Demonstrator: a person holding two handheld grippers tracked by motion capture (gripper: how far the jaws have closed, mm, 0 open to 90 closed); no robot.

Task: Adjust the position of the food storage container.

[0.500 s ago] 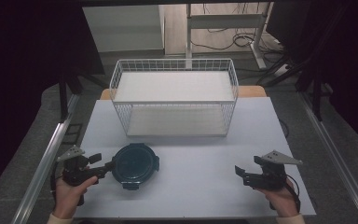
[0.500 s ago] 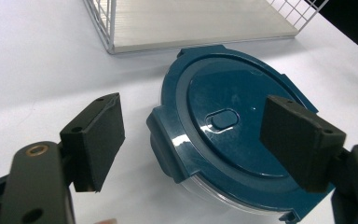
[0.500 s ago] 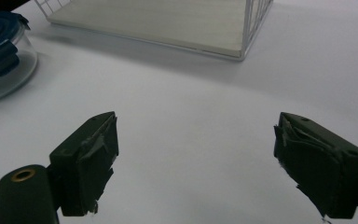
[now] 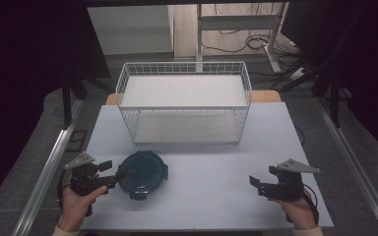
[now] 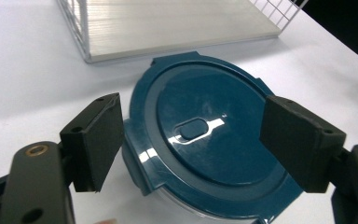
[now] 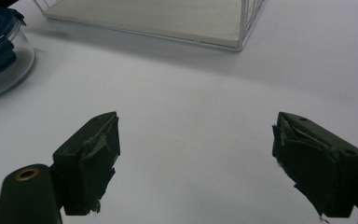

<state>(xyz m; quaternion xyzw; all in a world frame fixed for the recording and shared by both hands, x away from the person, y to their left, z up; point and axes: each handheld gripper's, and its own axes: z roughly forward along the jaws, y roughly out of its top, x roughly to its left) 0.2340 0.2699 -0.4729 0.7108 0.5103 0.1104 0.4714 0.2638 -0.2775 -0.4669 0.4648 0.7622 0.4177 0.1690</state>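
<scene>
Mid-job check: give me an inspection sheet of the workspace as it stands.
Surface: white table, flat.
Job's things: round container with dark blue lid, lid on, near side at left; white wire basket behind it, nothing inside.
Clutter: nothing seen.
Grippers: left gripper open, jaws over the lid, not pressing; right gripper open, holding nothing.
Cables: floor cables beyond the table.
Surroundings: dark, desk frame behind.

Pale grey rectangular desk [image 4: 211,196] underfoot of it all, dim light throughout. Beyond its far edge, grey floor [image 4: 187,61] with black cables [image 4: 236,42] trailing around a white metal stand [image 4: 236,24]. Dark drapes [image 4: 24,73] close in on both sides; silver metal rails [image 4: 47,174] flank the desk.
</scene>
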